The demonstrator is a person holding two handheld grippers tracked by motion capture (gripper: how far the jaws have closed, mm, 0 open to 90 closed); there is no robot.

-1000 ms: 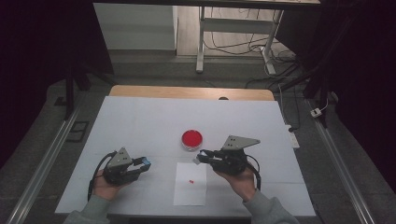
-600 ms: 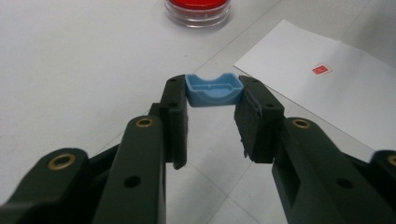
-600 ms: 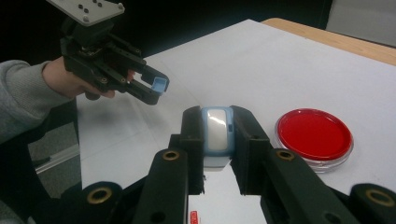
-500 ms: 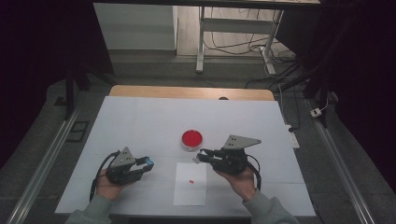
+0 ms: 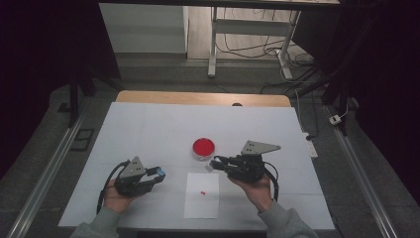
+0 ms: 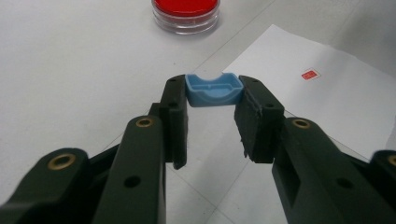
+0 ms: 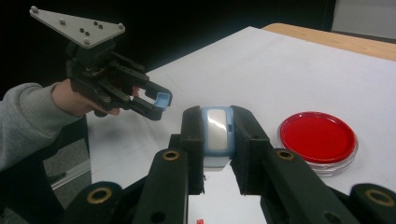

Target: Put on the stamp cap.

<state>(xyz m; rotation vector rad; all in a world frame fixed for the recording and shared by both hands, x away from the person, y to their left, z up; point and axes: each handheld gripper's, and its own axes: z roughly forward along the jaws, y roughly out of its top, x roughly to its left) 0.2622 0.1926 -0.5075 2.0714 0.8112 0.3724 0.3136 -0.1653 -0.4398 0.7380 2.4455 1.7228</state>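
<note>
So there's not much on the table (image 5: 148,124): a white sheet of paper (image 5: 202,196) near me in the middle, with a tiny red stamp mark (image 5: 203,192) on it, and a round clear dish of red ink (image 5: 203,148) just beyond the paper's far edge. Nothing sits between my two hands except that paper, and both grippers hang above the table, well apart from each other. Beyond the far edge there's a floor with cables and a metal stand, way out of the action.

My left gripper (image 5: 157,174) is pinching a little blue cap (image 6: 213,89) right at the fingertips, jaws closed in just enough to squeeze it. It's a shallow tray shape, hollow side facing up toward my camera, long axis running across from one jaw to the other. It's pointing right, toward the paper's left edge.

My right gripper (image 5: 215,165) is clamped on the blue stamp body (image 7: 216,133), which sits upright-ish along the jaws, long axis in line with them, its shiny pale face turned to the camera. It's near the paper's far right corner, just beside the dish, pointing left toward the cap.
</note>
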